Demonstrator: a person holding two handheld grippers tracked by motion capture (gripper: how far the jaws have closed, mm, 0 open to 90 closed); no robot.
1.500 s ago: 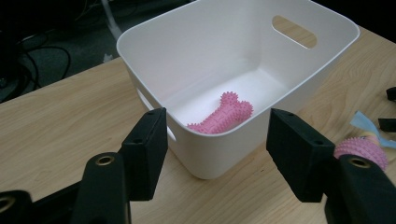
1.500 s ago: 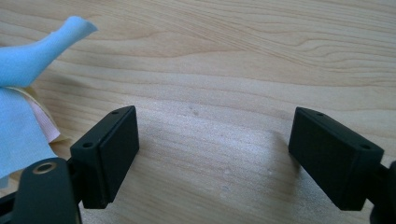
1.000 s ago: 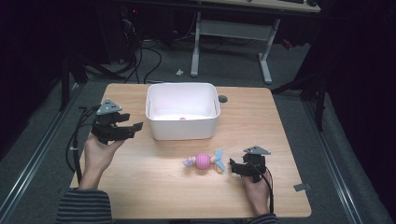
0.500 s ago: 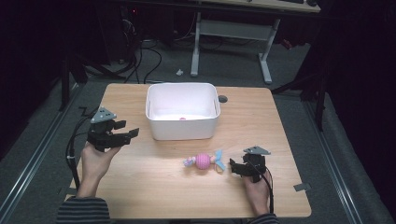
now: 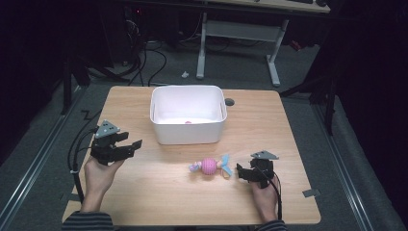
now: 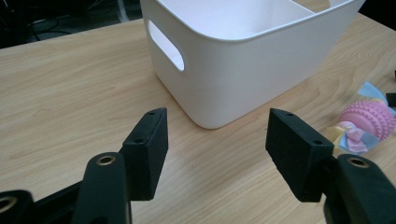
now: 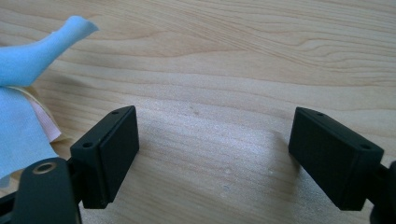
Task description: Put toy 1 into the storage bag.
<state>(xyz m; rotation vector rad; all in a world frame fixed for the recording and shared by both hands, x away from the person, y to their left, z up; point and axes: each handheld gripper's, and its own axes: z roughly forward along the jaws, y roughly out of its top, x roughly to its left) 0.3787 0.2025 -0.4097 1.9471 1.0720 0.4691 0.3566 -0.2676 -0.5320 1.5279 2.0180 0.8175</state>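
A person's two hands rested on a light wooden table [image 5: 144, 202], each gripping a black two-jaw gripper. The left gripper [image 5: 126, 147] sat near the table's left edge, its jaws released and spread apart with nothing between them; in the left gripper view the pads [image 6: 148, 149] framed bare wood just short of the near corner of a white rectangular plastic bin [image 5: 187, 115] with a slotted handle. That bin stood toward the far edge, about midway between the left and right edges, and a small pink item [image 5: 188, 122] lay on its floor, too small to identify. The right gripper [image 5: 242, 174] lay near the front-right part of the table, jaws also released and empty, with only wood grain between its pads [image 7: 114, 149]. Just beside its tips, apart from them, lay a pink ribbed ball toy with pale blue and pastel fabric tails [image 5: 210, 166], resting on the table in front of the bin and nearer the front edge. One blue strip of the toy reached toward the right gripper.
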